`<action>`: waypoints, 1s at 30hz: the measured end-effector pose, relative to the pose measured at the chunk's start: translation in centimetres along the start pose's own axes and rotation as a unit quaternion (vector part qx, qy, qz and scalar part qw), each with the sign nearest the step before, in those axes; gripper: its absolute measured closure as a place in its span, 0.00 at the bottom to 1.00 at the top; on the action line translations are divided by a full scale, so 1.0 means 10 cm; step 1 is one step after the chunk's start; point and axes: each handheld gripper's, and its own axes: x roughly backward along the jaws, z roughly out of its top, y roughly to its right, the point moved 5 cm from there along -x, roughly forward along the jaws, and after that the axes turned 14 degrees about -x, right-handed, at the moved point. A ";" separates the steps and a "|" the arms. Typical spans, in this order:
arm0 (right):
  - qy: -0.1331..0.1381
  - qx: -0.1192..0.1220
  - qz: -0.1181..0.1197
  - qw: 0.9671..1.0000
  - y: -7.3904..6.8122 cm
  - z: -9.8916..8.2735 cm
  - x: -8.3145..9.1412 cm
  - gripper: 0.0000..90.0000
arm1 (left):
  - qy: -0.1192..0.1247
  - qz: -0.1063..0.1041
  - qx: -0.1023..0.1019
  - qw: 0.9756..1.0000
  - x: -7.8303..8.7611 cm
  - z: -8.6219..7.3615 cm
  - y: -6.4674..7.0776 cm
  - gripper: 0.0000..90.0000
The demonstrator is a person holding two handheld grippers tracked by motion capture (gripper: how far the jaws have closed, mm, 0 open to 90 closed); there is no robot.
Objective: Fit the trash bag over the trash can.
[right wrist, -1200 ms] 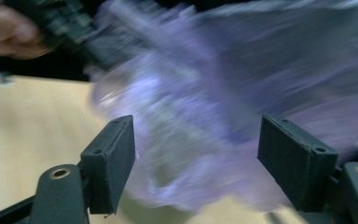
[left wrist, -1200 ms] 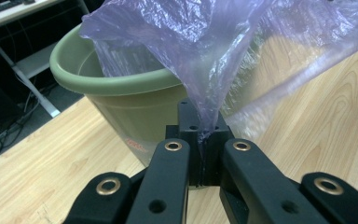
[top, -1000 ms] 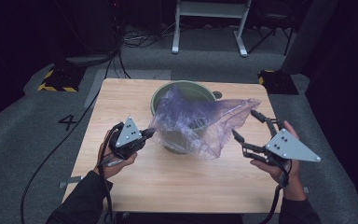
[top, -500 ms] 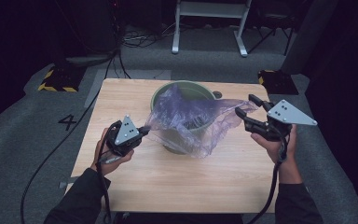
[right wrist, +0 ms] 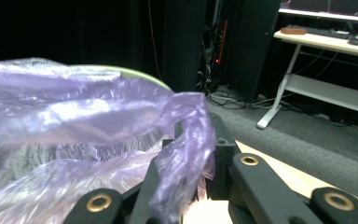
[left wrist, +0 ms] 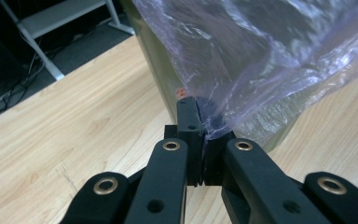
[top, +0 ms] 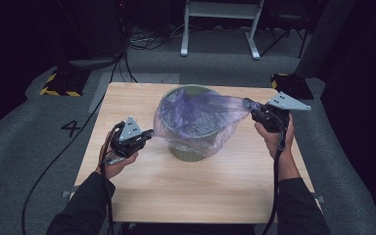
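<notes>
Left gripper: the left gripper (top: 147, 134) was pressed together on a fold of the purple bag (top: 196, 120), the film pinched flat between its pads at the bag's near-left edge, as its own view showed (left wrist: 200, 135).
Right gripper: the right gripper (top: 249, 105) had just been closing, and its jaws pinched a twisted rope of the same film at the bag's far-right corner (right wrist: 186, 140).
Where the bag was: draped over the mouth of the green bin (top: 188, 152), which stood upright near the middle of the tabletop (top: 127, 196), with the film pulled out taut to either side between the two grippers.
How it would handle: I judged it very light, limp and thin, with no stiffness of its own, so it would sag and billow wherever it was not under tension.
Slip and damage: the film looked smooth and likely to slide out of a loose pinch; pulled too hard against the rim, it could stretch or tear.
Where to take hold: at the open edge, on opposite sides, gathering a fold or a bunch of film instead of a single layer, much as both grippers had it.
Bin: rigid and light-looking, so it might tip or shift if the bag dragged on it.
</notes>
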 end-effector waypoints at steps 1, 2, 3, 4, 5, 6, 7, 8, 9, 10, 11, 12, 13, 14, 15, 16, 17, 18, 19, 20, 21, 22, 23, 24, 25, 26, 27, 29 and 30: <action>-0.004 0.004 -0.005 1.000 0.00 -0.01 -0.04 0.97 | -0.003 0.003 0.000 1.000 -0.01 -0.01 -0.02 0.98; -0.005 0.006 -0.005 1.000 0.00 -0.02 -0.07 0.97 | -0.003 0.003 0.005 1.000 -0.02 -0.03 -0.03 0.98; -0.005 0.007 -0.002 1.000 -0.01 -0.02 -0.10 0.97 | -0.004 0.004 0.009 1.000 -0.03 -0.04 -0.05 0.98; -0.005 0.007 -0.002 1.000 -0.01 -0.02 -0.10 0.97 | -0.004 0.004 0.009 1.000 -0.03 -0.04 -0.05 0.98; -0.005 0.000 -0.003 1.000 0.00 -0.03 -0.18 0.98 | -0.015 0.007 0.013 1.000 -0.10 -0.09 -0.09 0.98; -0.007 -0.004 0.000 1.000 0.00 -0.04 -0.21 0.98 | -0.017 0.005 0.018 1.000 -0.13 -0.11 -0.11 0.98; -0.012 -0.003 -0.005 1.000 0.01 -0.07 -0.26 0.99 | -0.020 0.006 0.021 1.000 -0.15 -0.13 -0.13 0.98; -0.017 -0.001 -0.011 1.000 0.02 -0.09 -0.29 0.99 | -0.022 0.008 0.024 0.999 -0.18 -0.15 -0.14 0.96; -0.021 -0.002 -0.010 1.000 0.03 -0.11 -0.32 0.99 | -0.021 0.011 0.030 0.999 -0.19 -0.17 -0.15 0.94; -0.022 -0.005 -0.010 1.000 0.04 -0.12 -0.34 0.99 | -0.020 0.014 0.036 0.999 -0.20 -0.18 -0.17 0.92; -0.020 -0.009 -0.010 1.000 0.05 -0.13 -0.35 0.99 | -0.018 0.014 0.039 0.999 -0.21 -0.19 -0.18 0.90; -0.020 -0.009 -0.009 1.000 0.05 -0.13 -0.37 0.99 | -0.018 0.015 0.039 0.999 -0.21 -0.20 -0.20 0.87; -0.016 -0.007 -0.012 1.000 0.05 -0.13 -0.37 0.99 | -0.016 0.022 0.042 0.999 -0.20 -0.21 -0.21 0.81; -0.010 -0.003 -0.015 1.000 0.05 -0.13 -0.37 1.00 | -0.010 0.030 0.055 0.998 -0.18 -0.22 -0.23 0.69; -0.001 0.002 -0.016 1.000 0.04 -0.13 -0.35 1.00 | 0.003 0.025 0.068 0.997 -0.15 -0.22 -0.24 0.58; 0.007 0.004 -0.016 1.000 0.04 -0.12 -0.33 1.00 | 0.023 0.016 0.071 0.997 -0.10 -0.22 -0.24 0.52; 0.012 0.006 -0.014 1.000 0.03 -0.13 -0.31 1.00 | 0.036 0.016 0.067 0.997 -0.04 -0.21 -0.23 0.46; 0.013 0.007 -0.011 1.000 0.02 -0.13 -0.30 1.00 | 0.041 0.017 0.065 0.997 0.01 -0.21 -0.22 0.41; 0.014 0.011 -0.012 1.000 0.01 -0.13 -0.28 1.00 | 0.042 0.017 0.060 0.997 0.06 -0.20 -0.20 0.33; 0.013 0.013 -0.012 1.000 0.01 -0.13 -0.27 1.00 | 0.043 0.013 0.051 0.998 0.11 -0.18 -0.17 0.29; 0.015 0.014 -0.011 1.000 0.01 -0.12 -0.26 1.00 | 0.050 0.009 0.042 0.998 0.17 -0.16 -0.13 0.28; 0.017 0.014 -0.009 1.000 0.00 -0.11 -0.25 1.00 | 0.054 0.006 0.033 0.998 0.23 -0.14 -0.09 0.26; 0.019 0.013 -0.008 1.000 -0.01 -0.10 -0.24 1.00 | 0.056 0.004 0.022 0.998 0.28 -0.11 -0.05 0.23; 0.023 0.016 -0.007 1.000 -0.02 -0.09 -0.22 1.00 | 0.054 0.004 0.010 0.998 0.32 -0.10 -0.01 0.21; 0.027 0.016 -0.005 0.999 -0.03 -0.07 -0.21 1.00 | 0.048 0.004 -0.002 0.999 0.36 -0.10 0.03 0.19; 0.030 0.018 -0.003 0.999 -0.05 -0.05 -0.20 1.00 | 0.044 0.006 -0.012 0.999 0.38 -0.11 0.06 0.18; 0.029 0.022 -0.002 0.999 -0.07 -0.04 -0.19 1.00 | 0.042 0.006 -0.015 0.999 0.40 -0.13 0.09 0.18; 0.031 0.027 -0.003 0.999 -0.09 -0.01 -0.17 1.00 | 0.035 -0.005 -0.019 0.999 0.43 -0.18 0.14 0.17; 0.032 0.027 -0.003 0.999 -0.09 0.00 -0.16 1.00 | 0.031 -0.006 -0.021 0.999 0.44 -0.21 0.16 0.18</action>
